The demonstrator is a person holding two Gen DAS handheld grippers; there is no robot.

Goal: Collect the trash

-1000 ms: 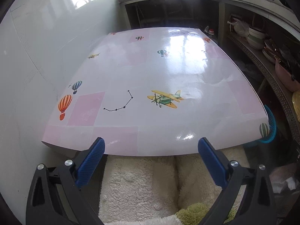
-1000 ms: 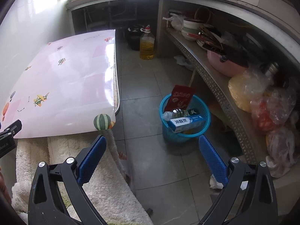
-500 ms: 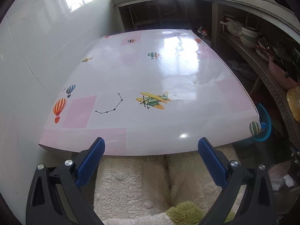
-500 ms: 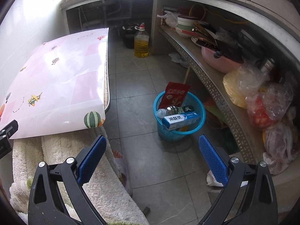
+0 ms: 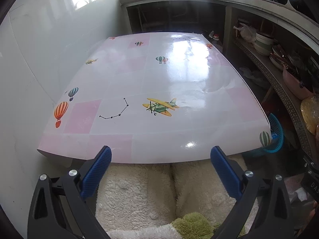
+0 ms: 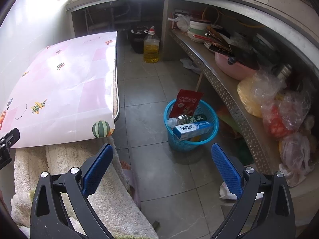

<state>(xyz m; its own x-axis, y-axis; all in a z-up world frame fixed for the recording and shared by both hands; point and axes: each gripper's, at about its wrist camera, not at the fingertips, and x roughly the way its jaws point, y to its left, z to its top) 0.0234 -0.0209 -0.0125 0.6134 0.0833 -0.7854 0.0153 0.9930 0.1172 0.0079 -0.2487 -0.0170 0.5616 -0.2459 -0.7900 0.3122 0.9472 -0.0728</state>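
A blue plastic basket (image 6: 211,117) stands on the tiled floor right of the table. It holds a red snack bag (image 6: 186,102), a clear bottle (image 6: 185,119) and a blue-white toothpaste box (image 6: 192,130). My right gripper (image 6: 160,166) is open and empty, well back from the basket. My left gripper (image 5: 160,170) is open and empty, just short of the near edge of the pink table (image 5: 159,79). The basket's rim (image 5: 278,131) shows past the table's right corner in the left wrist view.
A cream fleece blanket (image 5: 139,191) lies below both grippers. A stone shelf (image 6: 229,91) with a pink pot, bowls and plastic bags runs along the right. A yellow oil bottle (image 6: 151,48) stands at the back. Crumpled white paper (image 6: 226,190) lies near my right finger.
Both grippers have drawn back and a little up from the table and the basket, which look smaller. Both stay open and empty.
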